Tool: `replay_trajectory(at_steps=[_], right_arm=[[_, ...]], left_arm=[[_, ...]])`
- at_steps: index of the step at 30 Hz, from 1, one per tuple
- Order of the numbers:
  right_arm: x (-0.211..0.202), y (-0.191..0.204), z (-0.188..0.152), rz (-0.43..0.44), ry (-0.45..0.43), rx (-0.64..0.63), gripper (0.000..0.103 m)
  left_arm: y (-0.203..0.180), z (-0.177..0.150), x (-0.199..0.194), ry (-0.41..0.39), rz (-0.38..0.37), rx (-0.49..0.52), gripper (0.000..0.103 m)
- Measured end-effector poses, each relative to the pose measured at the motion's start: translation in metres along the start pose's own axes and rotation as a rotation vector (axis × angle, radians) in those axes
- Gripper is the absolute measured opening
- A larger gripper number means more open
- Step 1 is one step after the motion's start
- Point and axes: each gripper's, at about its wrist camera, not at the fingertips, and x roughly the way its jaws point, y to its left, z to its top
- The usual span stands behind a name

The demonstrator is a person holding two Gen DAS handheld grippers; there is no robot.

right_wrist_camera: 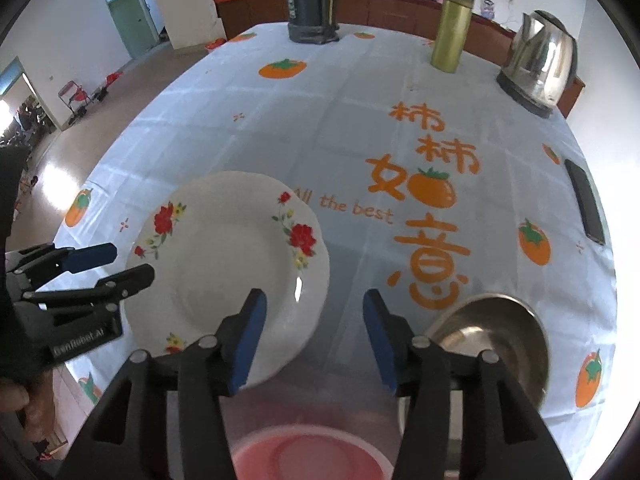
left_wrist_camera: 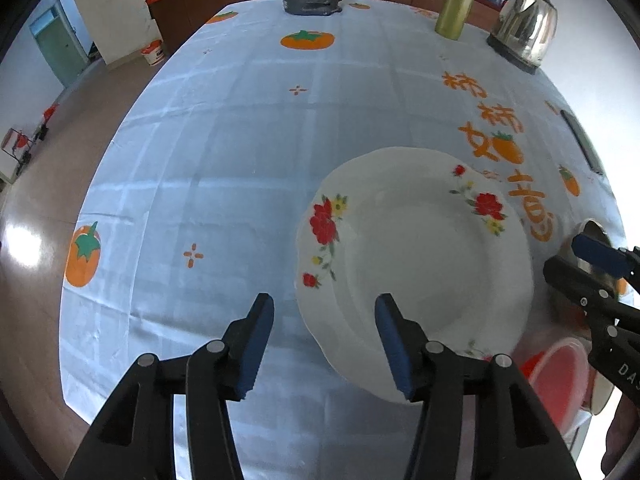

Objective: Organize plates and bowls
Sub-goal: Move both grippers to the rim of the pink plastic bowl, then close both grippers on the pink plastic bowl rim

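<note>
A round bench (right_wrist_camera: 280, 128) fills both views, covered by a pale blue cloth printed with orange persimmons and lettering.

Largest of the task's things is a white plate (right_wrist_camera: 232, 272) with red flowers on its rim. In the right wrist view it lies flat on the cloth at about nine o'clock from centre. Whether a second plate sits under it cannot be told.

Next is a steel bowl (right_wrist_camera: 496, 340) at about four o'clock in that view, standing alone on the cloth, well apart from the plate.

A pink plastic bowl (right_wrist_camera: 308, 456) shows at six o'clock, at the near edge of the bench, only partly visible.

At twelve o'clock, along the far edge, stand a dark flask (right_wrist_camera: 312, 4), a gold tumbler (right_wrist_camera: 450, 32) and a steel kettle (right_wrist_camera: 540, 60). A dark phone (right_wrist_camera: 586, 204) lies at three o'clock.

The left gripper (left_wrist_camera: 324, 344) hangs over the plate's near rim with its fingers wide and nothing between them. The right gripper (right_wrist_camera: 316, 340) hovers over bare cloth between plate and steel bowl, fingers moderately open and empty.

Judging by this, the plate seems set in place, while the two bowls are not yet nested or grouped, so much of the sorting appears left.
</note>
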Motion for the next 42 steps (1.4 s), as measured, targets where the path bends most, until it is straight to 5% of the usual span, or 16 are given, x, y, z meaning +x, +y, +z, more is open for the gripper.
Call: replay_trajectory(at_steps=[15, 22, 34, 42], right_arm=[[-0.047, -0.041, -0.081, -0.046, 0.076, 0.085, 0.047], [-0.050, -0.054, -0.113, -0.063, 0.129, 0.109, 0.035], [-0.043, -0.043, -0.120, -0.027, 0.127, 0.081, 0.024], [-0.034, -0.038, -0.123, -0.017, 0.153, 0.057, 0.015]], left_arm=[[-0.067, -0.049, -0.032, 0.087, -0.199, 0.205, 0.055], [-0.093, -0.056, -0.031, 0.111, -0.230, 0.272, 0.055], [-0.111, -0.068, -0.027, 0.146, -0.248, 0.324, 0.055], [-0.113, -0.074, -0.019, 0.179, -0.250, 0.319, 0.033]])
